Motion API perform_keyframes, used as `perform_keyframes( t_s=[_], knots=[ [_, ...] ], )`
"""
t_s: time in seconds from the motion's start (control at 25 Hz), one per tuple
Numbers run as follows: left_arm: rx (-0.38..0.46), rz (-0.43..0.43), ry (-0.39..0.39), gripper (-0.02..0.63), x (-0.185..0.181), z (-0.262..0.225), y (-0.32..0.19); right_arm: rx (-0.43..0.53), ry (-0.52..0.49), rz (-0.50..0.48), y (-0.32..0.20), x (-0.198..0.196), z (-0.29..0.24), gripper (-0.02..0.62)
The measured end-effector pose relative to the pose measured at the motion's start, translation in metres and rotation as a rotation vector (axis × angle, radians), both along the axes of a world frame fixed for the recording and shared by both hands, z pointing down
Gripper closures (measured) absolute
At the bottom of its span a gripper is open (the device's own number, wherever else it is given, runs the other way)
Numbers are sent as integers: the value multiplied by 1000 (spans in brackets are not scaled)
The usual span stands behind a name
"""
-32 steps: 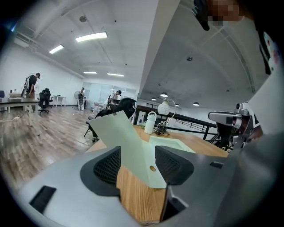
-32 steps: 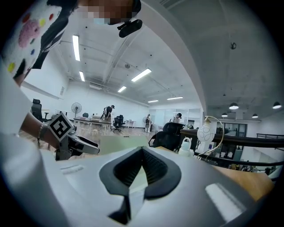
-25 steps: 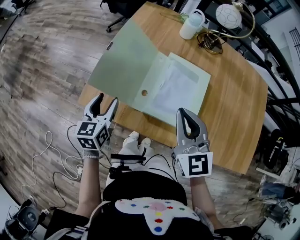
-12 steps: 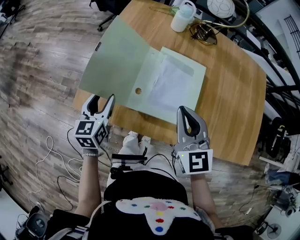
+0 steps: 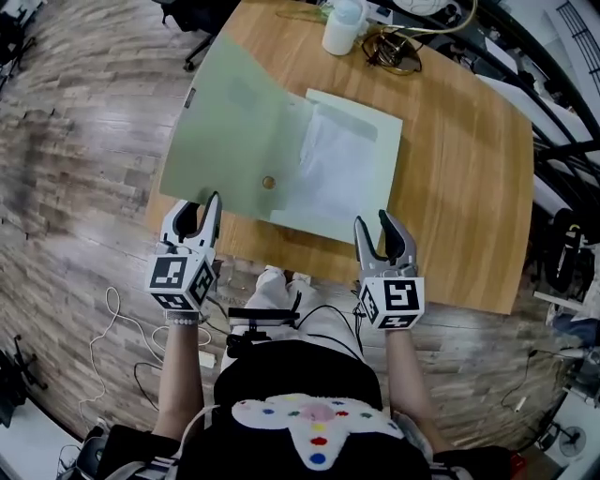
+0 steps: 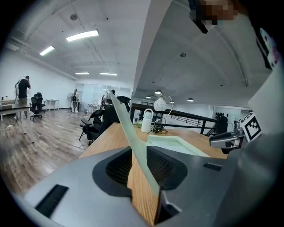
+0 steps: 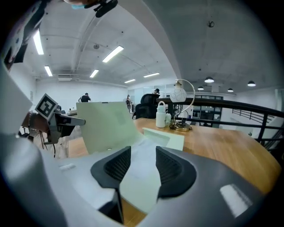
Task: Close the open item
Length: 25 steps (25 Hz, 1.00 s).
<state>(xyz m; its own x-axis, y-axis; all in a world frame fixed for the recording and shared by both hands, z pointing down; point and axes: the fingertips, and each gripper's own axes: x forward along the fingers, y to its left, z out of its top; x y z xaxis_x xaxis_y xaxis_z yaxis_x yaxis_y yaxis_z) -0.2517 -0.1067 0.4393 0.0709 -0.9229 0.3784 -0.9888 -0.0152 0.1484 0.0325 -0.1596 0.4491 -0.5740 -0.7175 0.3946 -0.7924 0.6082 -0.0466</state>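
Note:
A pale green folder lies open on the wooden table. Its left flap hangs out past the table's left edge, and white paper lies in its right half. My left gripper is at the flap's near left corner. Its jaws have just been closing, and the flap's edge runs between them with a gap still showing, so it is open. My right gripper hovers at the table's near edge, its jaws have just been opening, and nothing is between them.
A white bottle and a coil of cable with a lamp base stand at the table's far end. Black railing runs along the right. Cables trail on the wooden floor at the lower left.
My right gripper has dropped lower toward the table's near edge and its jaws have spread apart. My left gripper has edged onto the flap's corner and its jaws have narrowed.

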Motion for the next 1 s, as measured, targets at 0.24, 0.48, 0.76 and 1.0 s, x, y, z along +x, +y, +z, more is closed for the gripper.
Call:
perform_keyframes(
  t_s=[0.24, 0.48, 0.76, 1.0],
  knots=[
    [24, 27, -60, 549, 16, -17, -5, -85, 6, 110, 0, 33, 38, 414],
    [34, 124, -147, 552, 42, -24, -7, -163, -28, 180, 6, 52, 68, 411],
    [59, 259, -280, 560, 89, -42, -11, -178, -70, 188, 12, 60, 80, 411],
    [34, 405, -388, 560, 134, -39, -14, -172, -102, 181, 11, 57, 82, 425]
  ],
)
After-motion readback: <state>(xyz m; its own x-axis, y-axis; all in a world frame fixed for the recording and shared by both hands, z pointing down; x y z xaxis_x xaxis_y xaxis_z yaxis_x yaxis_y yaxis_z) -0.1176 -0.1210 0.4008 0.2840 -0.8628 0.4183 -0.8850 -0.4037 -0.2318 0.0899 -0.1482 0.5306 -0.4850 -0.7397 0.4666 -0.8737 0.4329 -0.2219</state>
